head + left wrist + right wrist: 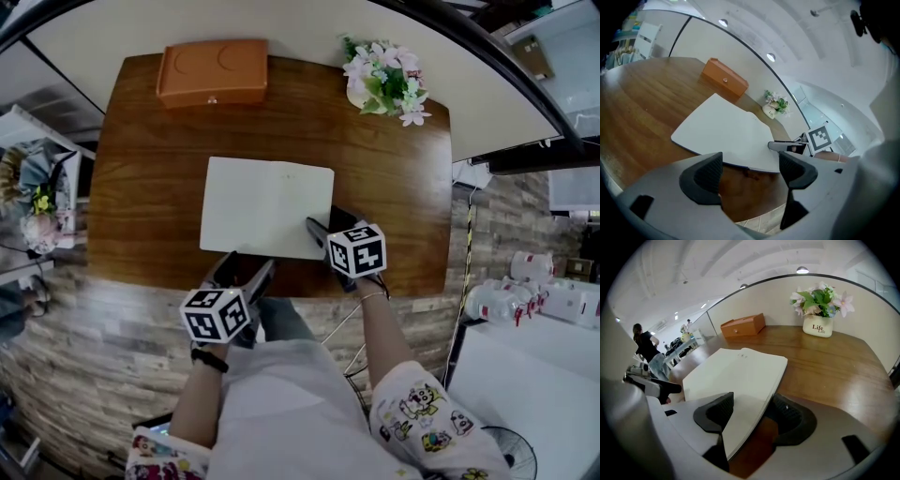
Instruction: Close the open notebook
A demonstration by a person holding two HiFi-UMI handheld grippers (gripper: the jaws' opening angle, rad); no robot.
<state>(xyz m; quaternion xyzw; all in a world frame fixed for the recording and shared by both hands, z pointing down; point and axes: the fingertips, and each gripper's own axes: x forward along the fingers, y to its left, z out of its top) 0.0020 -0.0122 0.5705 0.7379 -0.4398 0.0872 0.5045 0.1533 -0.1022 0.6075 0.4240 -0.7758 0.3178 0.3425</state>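
Note:
The open white notebook [267, 206] lies flat in the middle of the brown wooden table [141, 187], blank pages up. My right gripper [323, 225] is at its near right corner. In the right gripper view the notebook's [740, 371] right-hand stack of pages runs between the jaws, one jaw above and one beneath, and my right gripper [750, 411] is shut on it. My left gripper [246, 267] hovers open at the table's near edge, just short of the notebook's [722, 131] near edge. Nothing sits between the left gripper's [750, 168] jaws.
An orange box [213, 72] stands at the table's far left edge. A white pot of pink flowers [384, 80] stands at the far right corner. Stone-pattern floor lies below the near edge. White bottles [525, 281] sit off to the right.

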